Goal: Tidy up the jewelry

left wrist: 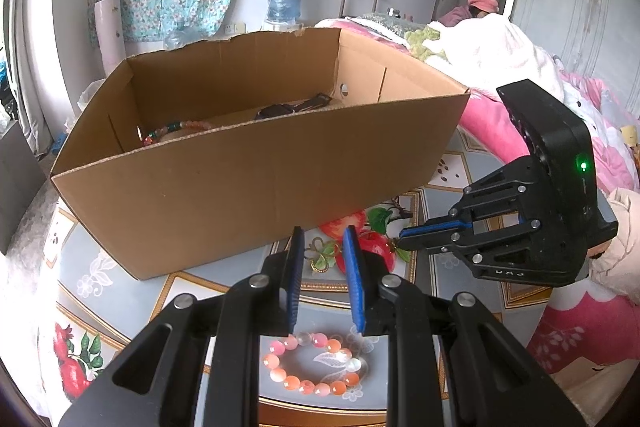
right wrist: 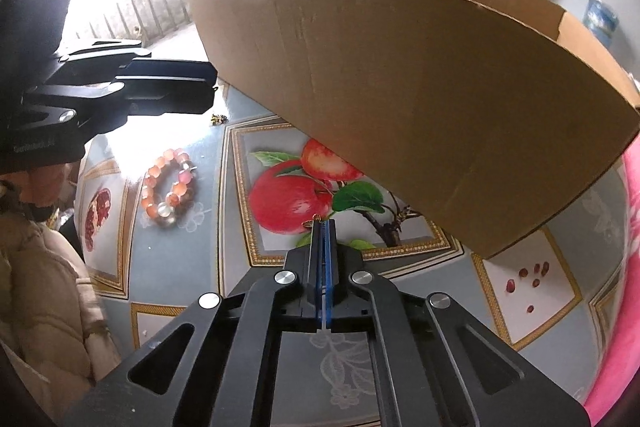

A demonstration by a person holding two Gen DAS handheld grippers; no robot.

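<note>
A pink and orange bead bracelet (left wrist: 314,365) lies on the patterned tablecloth, just below my left gripper (left wrist: 323,239), which is open and empty above it. The bracelet also shows in the right wrist view (right wrist: 168,189). My right gripper (right wrist: 323,223) is shut on a small gold piece of jewelry (right wrist: 311,221) at its fingertips, low over the cloth. In the left wrist view the right gripper (left wrist: 404,237) sits to the right. A cardboard box (left wrist: 260,163) stands behind, holding a beaded bracelet (left wrist: 176,129) and a dark watch (left wrist: 292,107).
A small gold item (left wrist: 320,259) lies on the cloth between my left fingers. Another tiny trinket (right wrist: 218,119) lies near the box's corner. A bed with pink bedding (left wrist: 520,115) is at the right. The box (right wrist: 400,75) looms close ahead of the right gripper.
</note>
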